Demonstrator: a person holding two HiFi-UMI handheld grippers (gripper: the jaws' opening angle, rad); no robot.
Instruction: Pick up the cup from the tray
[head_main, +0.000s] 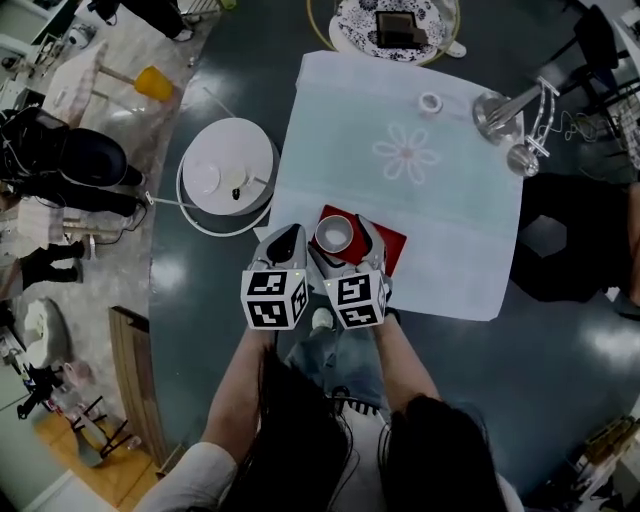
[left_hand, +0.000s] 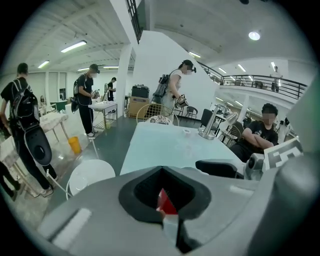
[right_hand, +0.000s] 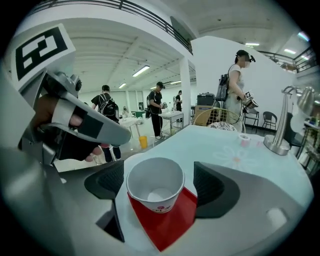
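The left gripper (head_main: 287, 244) hovers over the counter's (head_main: 455, 225) near edge, just left of the red tray (head_main: 392, 250). Its jaws are together and grip nothing; a sliver of red shows through the hollow between them. The white cup (right_hand: 152, 182) stands upright on the tray, empty. The right gripper (right_hand: 161, 186) straddles it, jaws wide, one on each side of the cup and neither touching its wall. Farther right, at the counter's back, stands a metal stand (head_main: 497, 112).
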